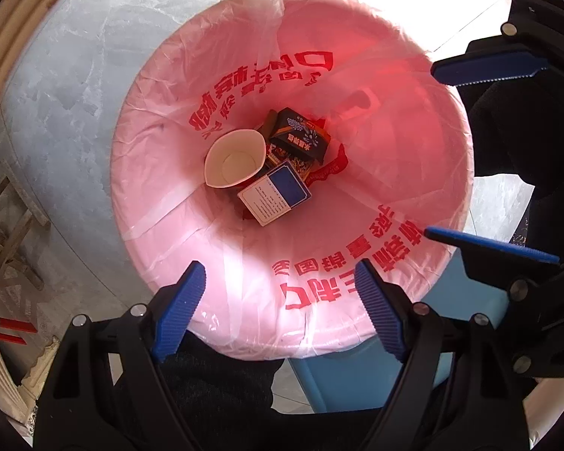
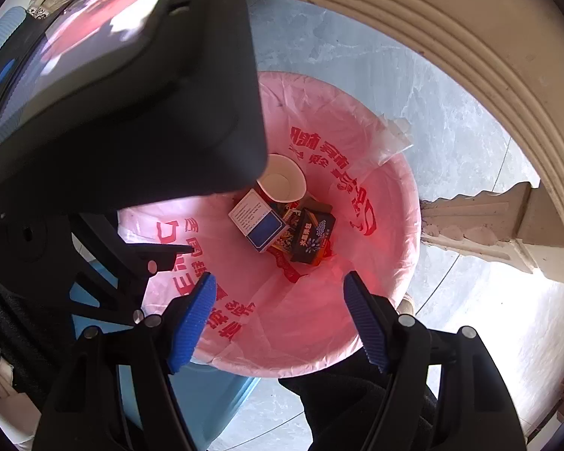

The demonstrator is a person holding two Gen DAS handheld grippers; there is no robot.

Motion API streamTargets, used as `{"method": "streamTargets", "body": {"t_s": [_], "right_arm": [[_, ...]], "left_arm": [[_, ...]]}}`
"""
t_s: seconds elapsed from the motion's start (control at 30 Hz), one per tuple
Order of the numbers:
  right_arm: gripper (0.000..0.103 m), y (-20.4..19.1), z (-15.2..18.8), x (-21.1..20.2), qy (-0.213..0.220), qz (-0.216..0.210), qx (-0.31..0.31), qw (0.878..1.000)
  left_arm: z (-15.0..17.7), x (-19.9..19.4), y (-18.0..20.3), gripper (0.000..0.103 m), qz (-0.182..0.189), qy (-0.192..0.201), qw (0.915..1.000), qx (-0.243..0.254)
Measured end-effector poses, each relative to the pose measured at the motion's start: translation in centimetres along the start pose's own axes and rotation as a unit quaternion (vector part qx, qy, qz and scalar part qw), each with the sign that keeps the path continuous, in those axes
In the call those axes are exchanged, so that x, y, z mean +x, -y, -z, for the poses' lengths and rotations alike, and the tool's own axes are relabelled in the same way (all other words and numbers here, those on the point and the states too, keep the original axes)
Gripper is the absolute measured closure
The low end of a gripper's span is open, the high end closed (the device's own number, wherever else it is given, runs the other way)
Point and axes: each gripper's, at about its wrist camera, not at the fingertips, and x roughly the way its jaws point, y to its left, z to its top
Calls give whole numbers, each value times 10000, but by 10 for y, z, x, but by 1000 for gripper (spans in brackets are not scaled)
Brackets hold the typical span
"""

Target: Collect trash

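Note:
A round bin lined with a pink plastic bag (image 1: pixel 161 203) printed with red characters stands on the floor below both grippers; it also shows in the right wrist view (image 2: pixel 376 263). At its bottom lie a white paper cup (image 1: pixel 234 163), a white and blue box (image 1: pixel 274 197) and a dark box (image 1: pixel 300 137). The cup (image 2: pixel 282 180), the white and blue box (image 2: pixel 257 225) and the dark box (image 2: pixel 314 236) show in the right wrist view too. My left gripper (image 1: pixel 280 285) is open and empty above the bin's near rim. My right gripper (image 2: pixel 280 298) is open and empty above the bin; it also shows in the left wrist view (image 1: pixel 458 150).
The floor (image 1: pixel 64 86) is pale grey stone. A blue object (image 1: pixel 349 376) stands beside the bin. A cream moulded furniture edge (image 2: pixel 470 56) curves along one side. A wooden frame (image 1: pixel 7 233) stands on the floor. The left gripper's black body (image 2: pixel 131 94) blocks much of the right wrist view.

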Motion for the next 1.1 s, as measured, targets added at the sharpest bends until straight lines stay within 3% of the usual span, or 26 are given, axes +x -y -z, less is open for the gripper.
{"method": "streamTargets", "body": {"t_s": [0.1, 0.27, 0.37, 0.47, 0.57, 0.7, 0.83, 1.1], "right_arm": [[34, -2, 4, -11, 84, -12, 25, 10000], [34, -8, 20, -74, 697, -170, 22, 9974], [22, -8, 27, -127, 1125, -111, -49, 9936], [20, -2, 29, -181, 1506, -216, -74, 9883], [10, 7, 27, -242, 1996, -78, -152, 9797], [8, 20, 16, -310, 2461, 229, -129, 9689], [7, 36, 3, -366, 2857, 324, -79, 9578], [7, 74, -27, -431, 3322, 535, 25, 9417]], "left_arm": [[7, -11, 2, 24, -36, 82, 10000, -35], [31, -58, 2, 24, 16, 496, 9984, -258], [50, -102, 2, 24, 89, 838, 9956, -400], [66, -158, 0, 21, -44, 1211, 9912, -541], [75, -217, -5, 17, -89, 1592, 9849, -680], [78, -293, -11, 14, -284, 2022, 9756, -807], [75, -356, -12, 13, -766, 2338, 9668, -697], [55, -409, -13, 12, -1035, 2475, 9626, -369]]}}
